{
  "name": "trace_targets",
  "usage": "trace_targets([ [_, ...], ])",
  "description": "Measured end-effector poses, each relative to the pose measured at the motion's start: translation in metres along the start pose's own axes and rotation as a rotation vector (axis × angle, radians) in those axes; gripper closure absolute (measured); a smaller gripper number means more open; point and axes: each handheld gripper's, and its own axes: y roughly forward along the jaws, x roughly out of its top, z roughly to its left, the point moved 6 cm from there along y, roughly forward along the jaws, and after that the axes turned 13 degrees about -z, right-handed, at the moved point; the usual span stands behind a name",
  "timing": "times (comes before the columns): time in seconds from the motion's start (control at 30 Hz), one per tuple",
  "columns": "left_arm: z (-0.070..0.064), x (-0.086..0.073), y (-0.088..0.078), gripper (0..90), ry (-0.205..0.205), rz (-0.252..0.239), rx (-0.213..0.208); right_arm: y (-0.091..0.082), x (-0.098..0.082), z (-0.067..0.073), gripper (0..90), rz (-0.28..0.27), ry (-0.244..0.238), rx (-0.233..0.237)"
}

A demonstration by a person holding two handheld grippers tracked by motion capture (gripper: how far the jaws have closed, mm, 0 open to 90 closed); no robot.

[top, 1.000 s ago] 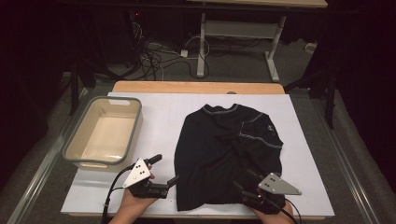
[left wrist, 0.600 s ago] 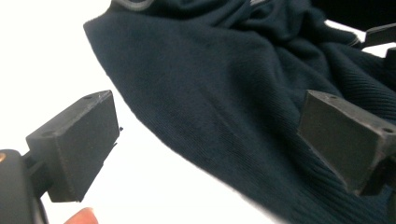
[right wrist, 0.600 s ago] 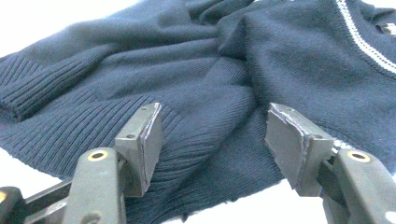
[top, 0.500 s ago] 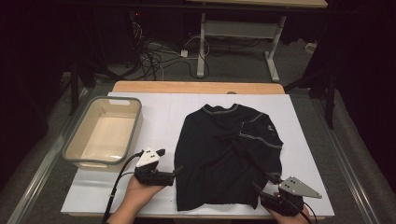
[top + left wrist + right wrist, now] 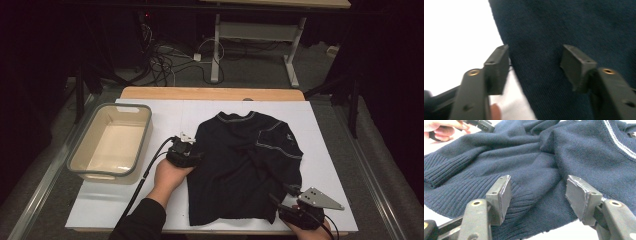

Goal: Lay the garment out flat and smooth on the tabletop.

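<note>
Dark sweater (image 5: 245, 165): flat on white board (image 5: 340, 150), landmark. Grey tub (image 5: 111, 142) well left of it. Left gripper (image 5: 192, 156) at its left edge, jaws just been closing, half-wide, edge between, unpinched. Right gripper (image 5: 285, 197) at its lower right hem, jaws apart, nothing clamped.

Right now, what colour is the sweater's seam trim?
White stripe on the dark navy sweater, clearest in the right gripper view.
</note>
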Motion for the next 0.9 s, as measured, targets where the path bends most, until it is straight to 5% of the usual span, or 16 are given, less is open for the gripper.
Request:
trace_targets([
  [0.13, -0.010, -0.002, -0.002, 74.5, 0.058, -0.006, -0.040, 0.001, 0.000, 0.000, 38.9, 0.001, -0.005, 0.001],
  [0.2, -0.014, -0.003, -0.004, 81.7, 0.086, -0.010, -0.031, 0.001, 0.000, 0.000, 38.9, 0.004, -0.005, -0.001],
  [0.4, -0.018, -0.018, -0.034, 83.7, 0.115, -0.058, -0.086, -0.002, 0.001, -0.001, 39.6, -0.002, -0.013, -0.009],
  [0.7, -0.034, -0.072, -0.106, 83.7, 0.163, -0.130, -0.147, -0.002, 0.000, 0.000, 48.7, 0.005, -0.020, -0.006],
  [0.9, -0.043, -0.100, -0.149, 83.8, 0.138, -0.154, -0.163, 0.006, 0.004, 0.005, 49.0, 0.006, -0.017, 0.008],
])
